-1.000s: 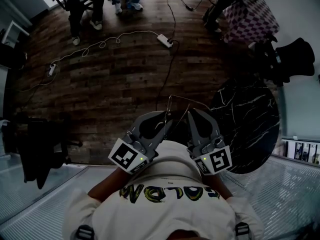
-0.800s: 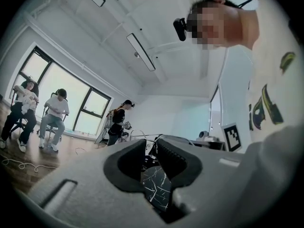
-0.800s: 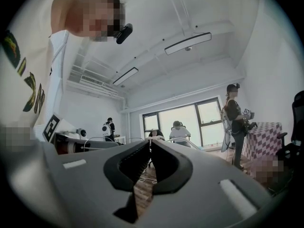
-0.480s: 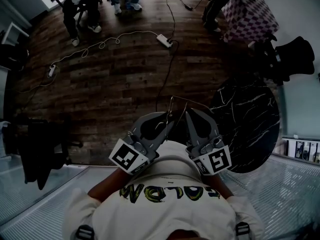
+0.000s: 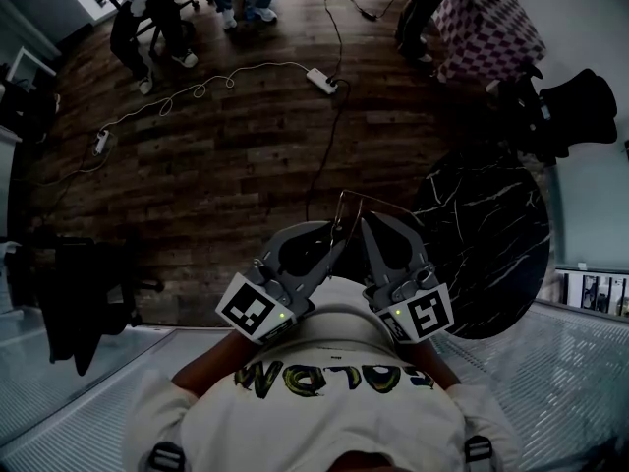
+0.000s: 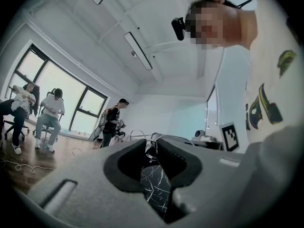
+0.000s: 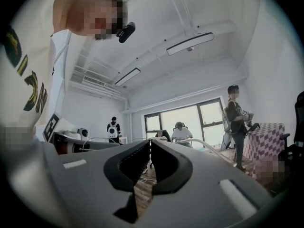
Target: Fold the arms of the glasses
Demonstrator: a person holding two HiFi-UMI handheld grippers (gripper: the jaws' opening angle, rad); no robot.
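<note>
left grey claw (image 5: 332,232): clamped on thin wire-framed glasses (image 5: 350,205) | right grey claw (image 5: 366,222): pinching the same glasses | glasses: lower centre of head view, between both claw tips, above dark wooden floor (image 5: 216,146)

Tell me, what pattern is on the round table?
Black with thin white veins, like marble. The table shows best in the head view.

Yellow-outlined lettering is printed across the person's white shirt (image 5: 324,377), at 6 o'clock in the head view. It is seen inverted, and only "GOLD" can be partly read. Coded square markers are carried on the cubes of the left gripper (image 5: 337,232) and the right gripper (image 5: 365,222).
</note>
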